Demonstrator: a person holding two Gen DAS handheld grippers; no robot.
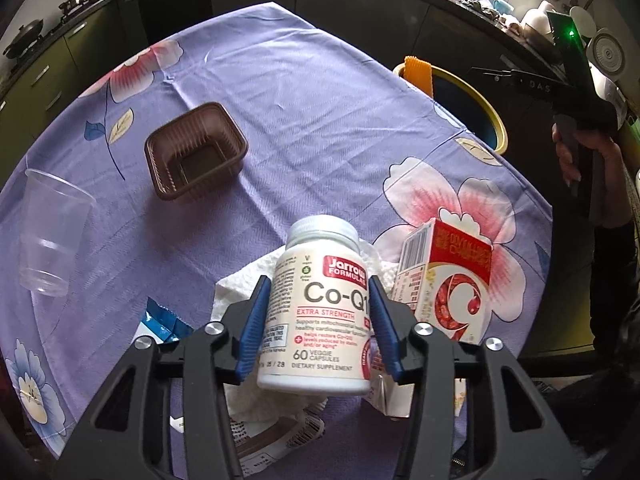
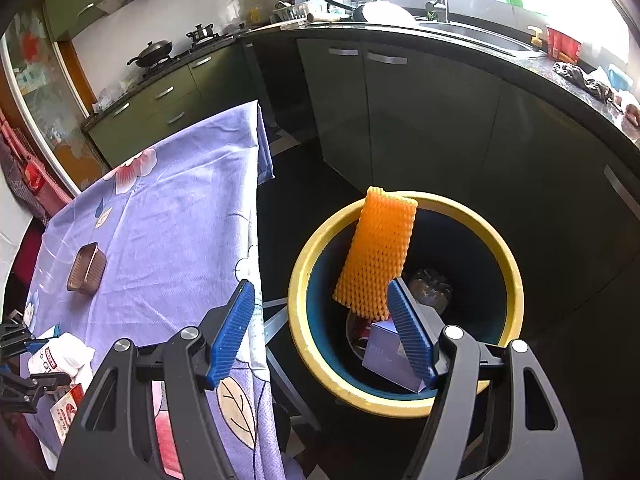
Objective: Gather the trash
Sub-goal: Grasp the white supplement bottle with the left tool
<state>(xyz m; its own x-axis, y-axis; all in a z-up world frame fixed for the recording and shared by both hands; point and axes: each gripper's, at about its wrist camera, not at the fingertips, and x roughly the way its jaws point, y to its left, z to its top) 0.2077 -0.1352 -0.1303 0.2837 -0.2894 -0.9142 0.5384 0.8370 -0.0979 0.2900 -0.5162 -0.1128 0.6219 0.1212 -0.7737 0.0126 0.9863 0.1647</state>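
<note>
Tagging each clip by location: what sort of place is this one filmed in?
A home kitchen, most likely. The right wrist view shows a wok on a gas stove, a sink with a tap and a loaded dish rack along a dark countertop; a table with a floral cloth stands beside a yellow-rimmed bin.

Orange foam net (image 2: 376,256) partly blocks the bin (image 2: 298,280) mouth (right side seems open).

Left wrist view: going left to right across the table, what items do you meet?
Clear plastic cup → blue wrapper → brown plastic tray → supplement bottle held in the left gripper → red-and-white carton.
</note>
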